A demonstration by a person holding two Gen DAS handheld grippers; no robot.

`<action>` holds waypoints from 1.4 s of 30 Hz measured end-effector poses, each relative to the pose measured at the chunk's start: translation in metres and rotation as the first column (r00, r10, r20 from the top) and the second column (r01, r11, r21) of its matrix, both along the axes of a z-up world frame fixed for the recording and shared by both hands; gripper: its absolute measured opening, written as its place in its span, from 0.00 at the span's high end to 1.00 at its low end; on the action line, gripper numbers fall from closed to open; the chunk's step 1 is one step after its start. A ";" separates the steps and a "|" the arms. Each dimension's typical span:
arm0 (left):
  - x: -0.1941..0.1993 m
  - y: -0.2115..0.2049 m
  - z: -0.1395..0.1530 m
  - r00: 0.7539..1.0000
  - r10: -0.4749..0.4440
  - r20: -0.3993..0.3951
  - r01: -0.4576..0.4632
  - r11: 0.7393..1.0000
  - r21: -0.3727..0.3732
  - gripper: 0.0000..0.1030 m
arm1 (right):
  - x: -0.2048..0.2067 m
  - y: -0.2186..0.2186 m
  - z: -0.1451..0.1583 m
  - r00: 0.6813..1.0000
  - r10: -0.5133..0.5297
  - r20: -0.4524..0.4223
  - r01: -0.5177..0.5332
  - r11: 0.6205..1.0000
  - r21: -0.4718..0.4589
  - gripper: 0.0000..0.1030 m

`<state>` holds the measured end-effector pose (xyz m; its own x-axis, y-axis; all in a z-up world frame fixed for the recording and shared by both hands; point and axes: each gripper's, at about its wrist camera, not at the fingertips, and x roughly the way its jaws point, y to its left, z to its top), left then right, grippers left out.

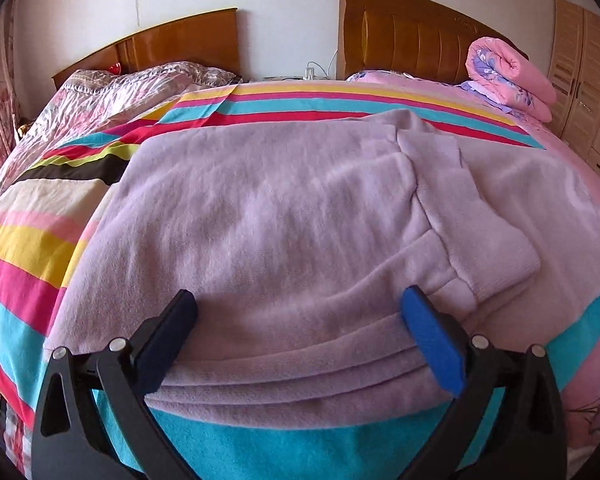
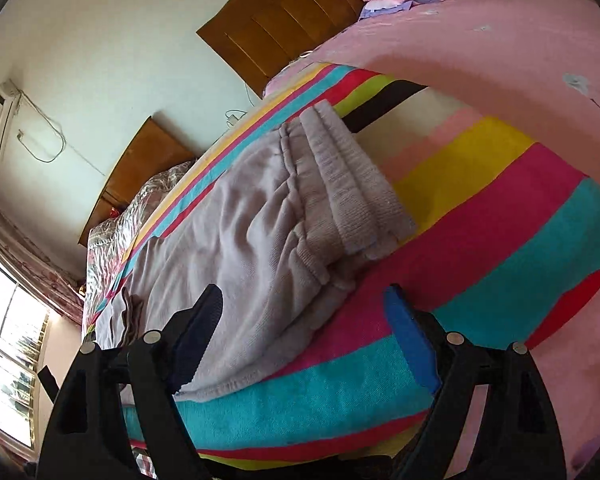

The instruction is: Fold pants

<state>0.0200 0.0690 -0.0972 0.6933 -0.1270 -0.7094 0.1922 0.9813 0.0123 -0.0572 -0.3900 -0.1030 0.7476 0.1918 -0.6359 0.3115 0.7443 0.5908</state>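
Two views, taken in turn. From the left wrist we see the pants – lilac fleece – lying folded on a striped sheet over the bed, ribbed cuffs to the right. Our left gripper hangs over the near edge, jaws wide, the cloth between them but not pressed. A rolled quilt sits by the headboard. From the right wrist, tilted, the pants lie left of centre on the sheet. Our right gripper has jaws spread wide – one finger above the pants' edge, the other over bare sheet, gripping nothing.
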 end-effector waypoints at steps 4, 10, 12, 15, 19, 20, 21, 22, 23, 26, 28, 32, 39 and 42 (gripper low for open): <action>0.001 0.000 -0.002 1.000 0.015 -0.010 -0.015 1.000 0.000 0.01 | 0.022 0.013 0.004 0.989 0.115 -0.089 -0.115 0.993 0.009 0.18; 0.008 -0.001 0.000 0.999 0.029 -0.043 -0.029 1.000 0.011 0.01 | 0.027 0.008 0.005 0.991 0.073 -0.115 -0.066 0.996 0.065 0.18; 0.008 -0.001 0.000 0.999 0.027 -0.047 -0.026 1.000 0.011 0.01 | 0.029 0.002 0.003 0.995 -0.008 -0.101 0.010 1.000 0.024 0.19; 0.009 -0.001 0.000 0.998 0.021 -0.056 -0.021 1.000 0.011 0.01 | 0.023 0.008 -0.001 0.996 -0.021 -0.081 0.025 0.998 0.051 0.27; 0.008 -0.002 -0.001 0.999 0.024 -0.045 -0.024 1.000 0.009 0.01 | 0.021 0.030 0.003 0.982 0.174 -0.065 -0.167 0.981 0.101 0.41; 0.008 -0.002 -0.001 0.999 0.025 -0.045 -0.025 1.000 0.009 0.01 | 0.022 0.027 0.005 0.988 0.141 -0.060 -0.136 0.988 0.076 0.41; 0.008 -0.002 -0.001 0.999 0.024 -0.046 -0.023 1.000 0.009 0.01 | 0.025 0.021 0.004 0.993 0.092 -0.068 -0.088 0.994 0.061 0.41; 0.008 -0.002 -0.001 0.999 0.023 -0.045 -0.023 1.000 0.009 0.01 | 0.028 0.014 -0.002 0.995 0.035 -0.092 -0.029 0.998 0.061 0.41; 0.008 -0.002 -0.001 0.999 0.022 -0.046 -0.022 1.000 0.009 0.01 | 0.027 0.005 -0.005 0.997 -0.015 -0.069 0.022 0.995 0.094 0.45; 0.007 -0.001 0.001 0.998 0.027 -0.053 -0.027 1.000 0.001 0.01 | 0.023 0.005 -0.007 0.996 -0.068 -0.060 0.074 0.992 0.097 0.44; 0.004 -0.001 0.007 0.998 0.031 -0.054 -0.031 1.000 0.002 0.02 | 0.026 0.014 -0.005 0.998 -0.015 -0.056 0.019 0.998 0.057 0.42; -0.005 -0.002 0.044 1.000 0.005 0.013 -0.004 0.997 -0.077 0.05 | 0.022 0.002 -0.010 0.999 -0.041 -0.018 0.044 0.987 0.152 0.43; 0.010 -0.026 0.045 0.999 -0.036 -0.005 0.036 0.998 -0.053 0.04 | 0.011 0.003 -0.018 0.997 -0.076 0.016 0.073 0.989 0.131 0.60; 0.029 -0.021 0.040 0.997 -0.024 -0.071 0.012 0.987 -0.160 0.04 | 0.008 0.000 -0.023 0.994 -0.089 0.065 0.076 0.981 0.177 0.63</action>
